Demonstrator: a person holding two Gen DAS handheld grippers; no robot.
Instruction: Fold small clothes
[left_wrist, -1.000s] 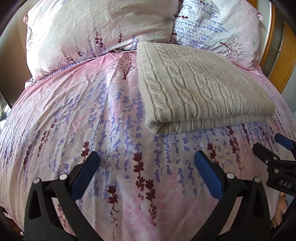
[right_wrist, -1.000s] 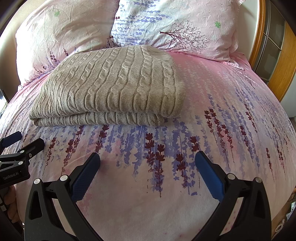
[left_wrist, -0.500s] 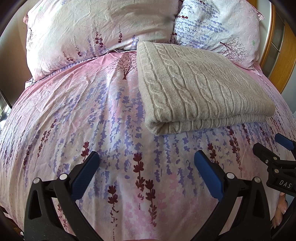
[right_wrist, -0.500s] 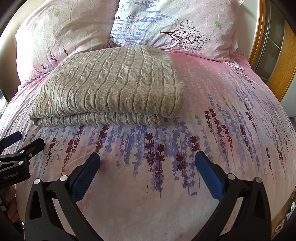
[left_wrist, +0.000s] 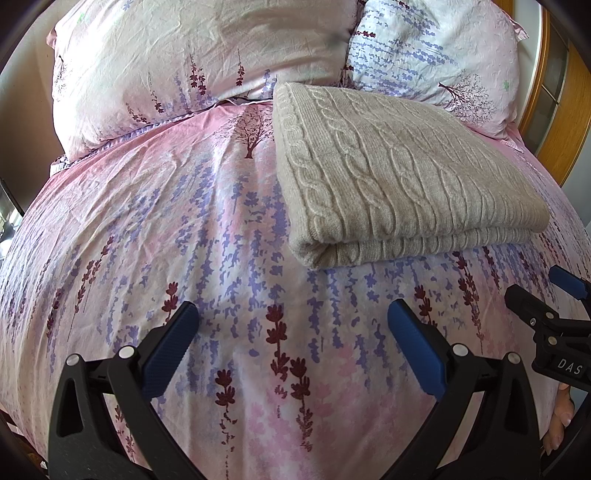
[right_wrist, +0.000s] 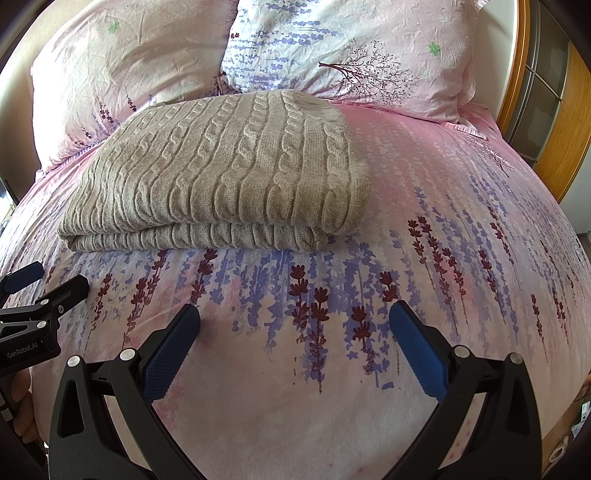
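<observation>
A beige cable-knit sweater lies folded in a thick rectangle on a pink floral-print bedspread, toward the head of the bed just below two matching floral pillows, its stacked open edges facing the foot of the bed. The left gripper and the right gripper, each black-framed with blue padded fingers, hover side by side above the bedspread near its foot edge, jaws spread wide and holding nothing, both clear of the knit. A wooden headboard frame rims the bed's right corner. The fold appears largely complete; any remaining tidying would be best done gently, by squaring the slightly offset lower layer at the sweater's near right corner and pinching both layers together so the soft, stretchy knit does not slide or bunch.
</observation>
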